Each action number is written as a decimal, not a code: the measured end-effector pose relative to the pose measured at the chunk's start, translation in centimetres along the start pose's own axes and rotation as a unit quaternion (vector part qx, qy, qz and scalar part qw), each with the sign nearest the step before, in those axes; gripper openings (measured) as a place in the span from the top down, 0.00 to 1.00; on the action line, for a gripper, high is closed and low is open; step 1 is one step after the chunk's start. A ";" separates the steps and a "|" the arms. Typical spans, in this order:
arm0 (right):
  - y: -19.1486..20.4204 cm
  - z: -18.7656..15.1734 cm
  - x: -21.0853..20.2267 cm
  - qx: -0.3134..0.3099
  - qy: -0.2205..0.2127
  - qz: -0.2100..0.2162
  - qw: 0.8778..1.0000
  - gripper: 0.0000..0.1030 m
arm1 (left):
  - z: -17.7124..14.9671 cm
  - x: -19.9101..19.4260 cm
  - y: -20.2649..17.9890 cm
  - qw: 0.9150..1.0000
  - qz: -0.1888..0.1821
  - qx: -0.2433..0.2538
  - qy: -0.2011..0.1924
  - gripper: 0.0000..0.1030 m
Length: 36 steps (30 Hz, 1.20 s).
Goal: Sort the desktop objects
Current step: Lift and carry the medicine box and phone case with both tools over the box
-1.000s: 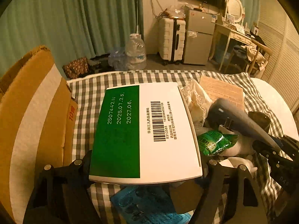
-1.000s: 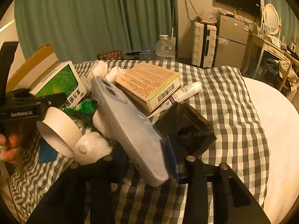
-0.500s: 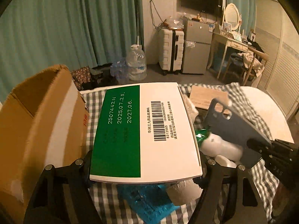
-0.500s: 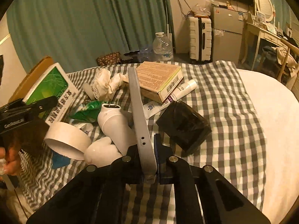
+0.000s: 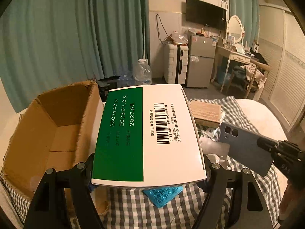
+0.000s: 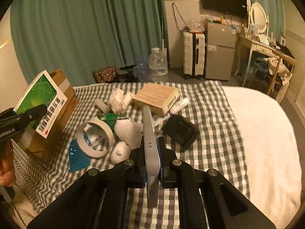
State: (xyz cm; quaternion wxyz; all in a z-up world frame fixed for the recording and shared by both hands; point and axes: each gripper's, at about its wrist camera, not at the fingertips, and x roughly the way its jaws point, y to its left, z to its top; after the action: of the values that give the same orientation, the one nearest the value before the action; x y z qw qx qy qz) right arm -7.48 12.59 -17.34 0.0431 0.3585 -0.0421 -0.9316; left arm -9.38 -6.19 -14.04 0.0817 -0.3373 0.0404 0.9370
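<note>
My left gripper [image 5: 148,169] is shut on a green-and-white medicine box [image 5: 148,133], held flat in the air beside an open cardboard box [image 5: 57,133] on the left. The right wrist view shows the same medicine box [image 6: 40,103] tilted in front of the cardboard box [image 6: 64,95]. My right gripper [image 6: 151,162] is shut on a grey-blue phone [image 6: 149,133], held on edge above the checked cloth [image 6: 215,114]. In the left wrist view the phone [image 5: 246,147] shows its back and camera holes, clamped in the right gripper [image 5: 266,143].
On the cloth lie a tape roll [image 6: 95,137], white rounded items [image 6: 129,129], a black box [image 6: 180,131], a tan carton [image 6: 156,97], a tube [image 6: 179,105], crumpled tissue [image 6: 118,101] and a blue packet [image 6: 78,158]. A white bedsheet [image 6: 263,133] lies to the right.
My right gripper closed on the phone, lifted it off the pile and turned it on edge. My left gripper rose with the medicine box, and the cardboard box's inside came into view.
</note>
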 end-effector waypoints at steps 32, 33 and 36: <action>7.1 5.4 -13.2 0.040 -0.116 0.004 0.992 0.91 | 5.2 -12.2 7.0 0.997 -0.002 0.027 -0.077 0.24; 7.6 5.7 -13.4 0.039 -0.118 0.007 0.992 0.91 | 5.4 -12.5 7.5 0.997 0.002 0.025 -0.079 0.24; 9.4 6.5 -14.0 0.030 -0.125 0.014 0.992 0.91 | 5.2 -13.8 9.5 0.996 0.011 0.022 -0.084 0.24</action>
State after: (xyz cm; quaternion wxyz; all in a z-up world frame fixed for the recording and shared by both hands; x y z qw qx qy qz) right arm -1.05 5.08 -2.23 0.0401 0.2397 -0.0802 -0.9667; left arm -3.85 -16.60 -1.06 0.0816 -0.2551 0.0576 0.9617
